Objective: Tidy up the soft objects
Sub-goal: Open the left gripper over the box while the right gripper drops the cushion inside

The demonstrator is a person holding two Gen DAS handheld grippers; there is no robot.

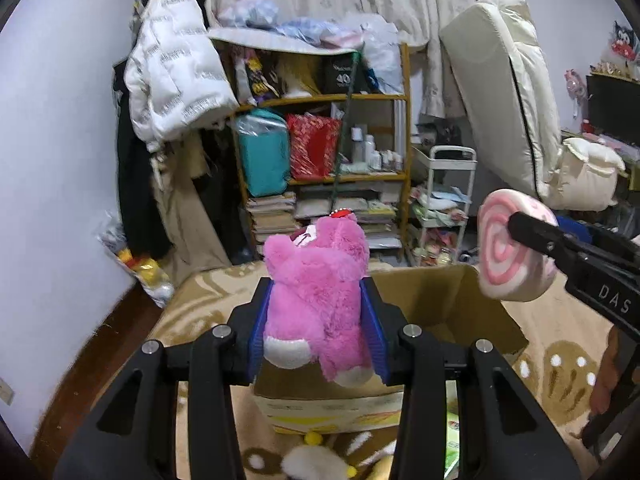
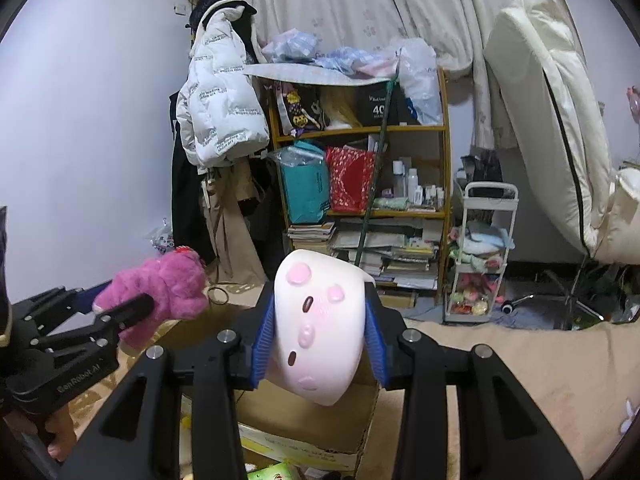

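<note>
Left gripper (image 1: 316,320): fingers clamp the pink plush bear (image 1: 316,280) above the cardboard box (image 1: 440,296).
Right gripper (image 2: 320,332): fingers easing apart, pads pressing the swirl cushion (image 2: 320,320) — over the same box.
Around: cluttered shelf (image 1: 360,98) behind.
Hidden: box interior — mostly blocked.

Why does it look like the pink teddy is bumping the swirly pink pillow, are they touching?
Apart. In the left wrist view the pink teddy sits between the left gripper's fingers, and open cardboard box shows between it and the swirly pillow.
</note>
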